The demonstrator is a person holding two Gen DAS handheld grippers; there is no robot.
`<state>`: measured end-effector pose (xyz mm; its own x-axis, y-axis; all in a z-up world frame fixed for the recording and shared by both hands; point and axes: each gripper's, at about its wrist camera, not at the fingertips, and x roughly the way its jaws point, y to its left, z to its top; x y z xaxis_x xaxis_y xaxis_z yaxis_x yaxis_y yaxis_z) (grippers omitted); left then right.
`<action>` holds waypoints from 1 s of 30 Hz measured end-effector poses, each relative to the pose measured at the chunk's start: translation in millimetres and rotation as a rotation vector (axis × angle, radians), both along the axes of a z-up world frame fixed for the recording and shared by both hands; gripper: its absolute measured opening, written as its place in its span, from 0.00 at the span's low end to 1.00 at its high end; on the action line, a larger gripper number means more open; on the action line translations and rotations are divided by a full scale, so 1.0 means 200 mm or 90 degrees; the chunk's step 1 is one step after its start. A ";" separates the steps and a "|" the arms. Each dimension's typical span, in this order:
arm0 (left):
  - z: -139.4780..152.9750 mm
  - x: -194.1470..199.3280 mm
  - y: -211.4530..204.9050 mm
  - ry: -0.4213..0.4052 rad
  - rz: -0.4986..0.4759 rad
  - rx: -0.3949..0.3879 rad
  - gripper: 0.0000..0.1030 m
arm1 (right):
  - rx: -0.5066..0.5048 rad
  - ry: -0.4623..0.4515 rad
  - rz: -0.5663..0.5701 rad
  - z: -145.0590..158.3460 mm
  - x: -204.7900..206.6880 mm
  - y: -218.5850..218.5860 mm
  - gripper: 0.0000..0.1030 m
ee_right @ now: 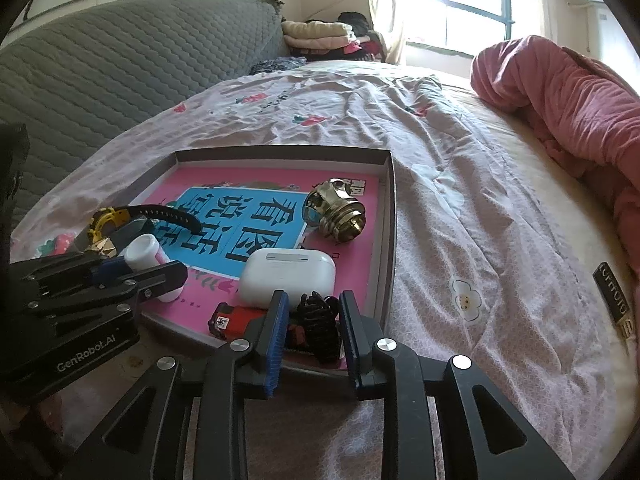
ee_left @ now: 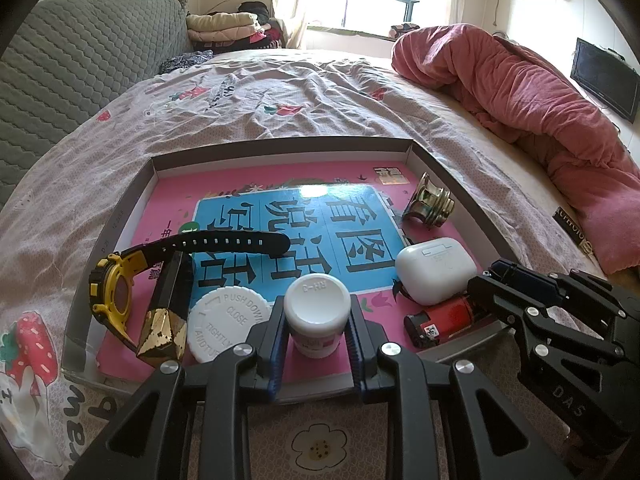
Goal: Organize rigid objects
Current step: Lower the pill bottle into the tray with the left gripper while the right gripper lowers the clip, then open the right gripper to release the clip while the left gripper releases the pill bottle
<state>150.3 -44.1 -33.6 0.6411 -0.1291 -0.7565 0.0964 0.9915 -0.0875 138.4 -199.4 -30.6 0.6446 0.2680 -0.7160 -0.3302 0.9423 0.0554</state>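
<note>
A shallow grey tray (ee_left: 280, 148) on the bed holds a pink and blue book (ee_left: 320, 208). My left gripper (ee_left: 316, 316) is shut on a small white jar (ee_left: 317, 312), upright near the tray's front edge; the jar also shows in the right wrist view (ee_right: 146, 254). My right gripper (ee_right: 314, 320) has its jaws around a black hair claw (ee_right: 320, 322) at the tray's front right, with small gaps on both sides. On the book lie a yellow and black watch (ee_left: 116, 296), a gold faceted block (ee_left: 162, 330), a white cap (ee_left: 224, 320), a white earbud case (ee_left: 436, 268), a red lighter (ee_left: 440, 320) and a brass fitting (ee_left: 428, 204).
The tray (ee_right: 390, 216) sits on a flowered bedsheet (ee_right: 460, 208). A rolled pink quilt (ee_left: 520, 92) lies at the right. A grey quilted headboard (ee_left: 72, 64) stands at the left. A black label tag (ee_right: 614, 300) lies on the sheet at the right.
</note>
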 end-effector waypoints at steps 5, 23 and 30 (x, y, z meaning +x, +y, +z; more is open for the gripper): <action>0.00 0.00 0.00 0.000 0.001 0.001 0.26 | 0.002 -0.011 0.003 0.01 -0.01 0.01 0.36; 0.00 0.00 0.03 0.014 -0.006 -0.035 0.27 | 0.049 -0.036 -0.030 0.09 -0.01 -0.10 0.58; 0.04 -0.05 0.08 0.014 -0.016 -0.089 0.32 | 0.080 -0.048 -0.045 0.12 -0.02 -0.13 0.69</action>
<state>140.1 -28.9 -25.2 0.6200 -0.2494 -0.7439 0.1170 0.9669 -0.2267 134.0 -225.3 -5.6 0.7162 0.3045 -0.6280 -0.2709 0.9505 0.1520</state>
